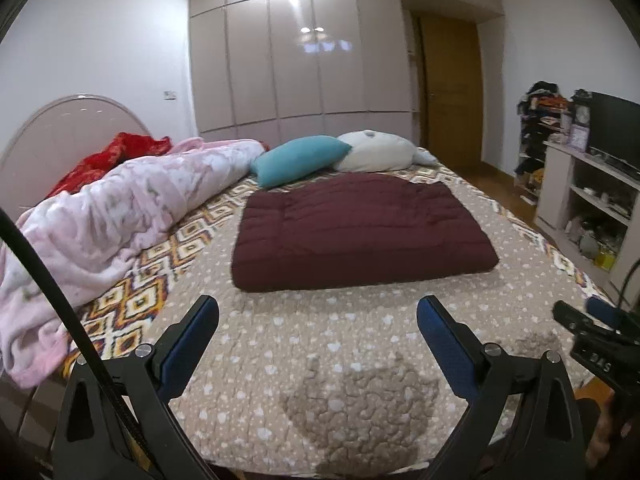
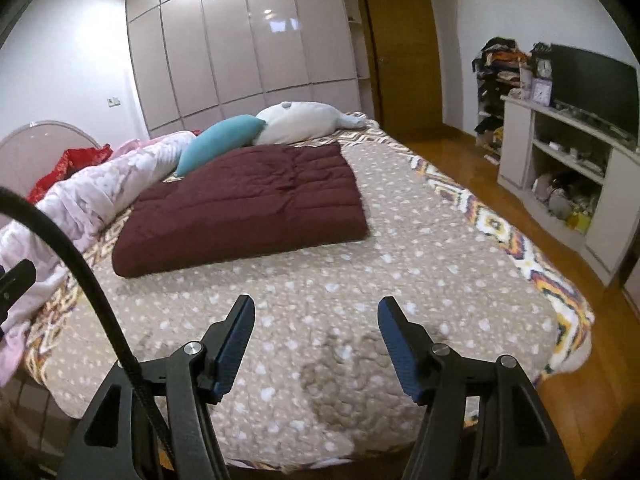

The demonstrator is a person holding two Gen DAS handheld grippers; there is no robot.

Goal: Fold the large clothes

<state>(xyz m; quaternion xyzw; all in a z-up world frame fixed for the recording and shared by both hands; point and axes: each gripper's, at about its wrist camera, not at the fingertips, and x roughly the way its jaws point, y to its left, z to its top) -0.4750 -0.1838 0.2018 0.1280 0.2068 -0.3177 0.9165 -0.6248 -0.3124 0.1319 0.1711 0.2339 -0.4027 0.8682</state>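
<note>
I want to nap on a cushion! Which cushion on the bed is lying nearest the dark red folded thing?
The teal square cushion: its corner reaches the folded maroon quilted garment. The white plush cushion sits behind, farther back.

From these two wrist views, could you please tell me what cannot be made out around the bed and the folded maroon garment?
- Folded maroon garment: what kind of garment it is; the folds hide it in both views.
- Red cloth: mostly behind the pink blanket, both views.
- Shelf contents: too small, right wrist view.
- Right tongs: cut off by the edge in the left wrist view.
- Bed's near edge: behind the tongs.
</note>
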